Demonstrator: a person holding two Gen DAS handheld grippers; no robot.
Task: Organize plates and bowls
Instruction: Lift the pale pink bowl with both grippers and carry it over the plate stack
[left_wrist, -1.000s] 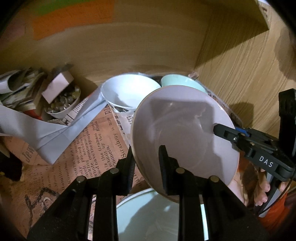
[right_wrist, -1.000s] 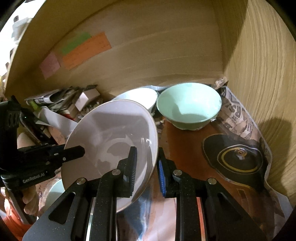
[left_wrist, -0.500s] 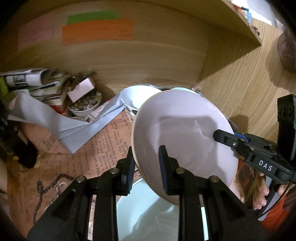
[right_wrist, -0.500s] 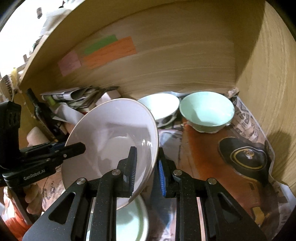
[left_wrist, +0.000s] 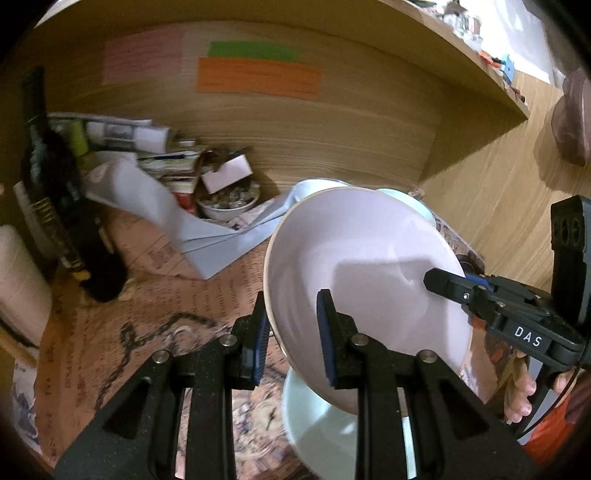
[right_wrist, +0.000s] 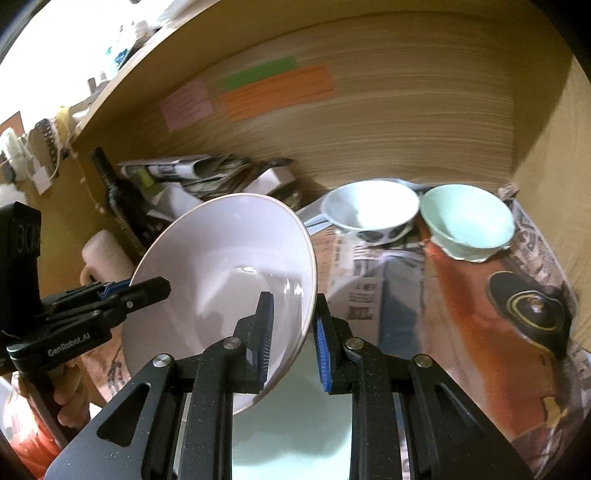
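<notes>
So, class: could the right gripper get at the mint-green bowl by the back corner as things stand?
Probably not yet: the right gripper is shut on the large white plate, shared with the left gripper. The path to the mint-green bowl looks free.

My left gripper (left_wrist: 291, 345) is speckled black plastic with silver screws and blue ribbed pads. My right gripper (right_wrist: 293, 341) matches, lettered "DAS"; bare fingers and an orange sleeve show behind it.
</notes>
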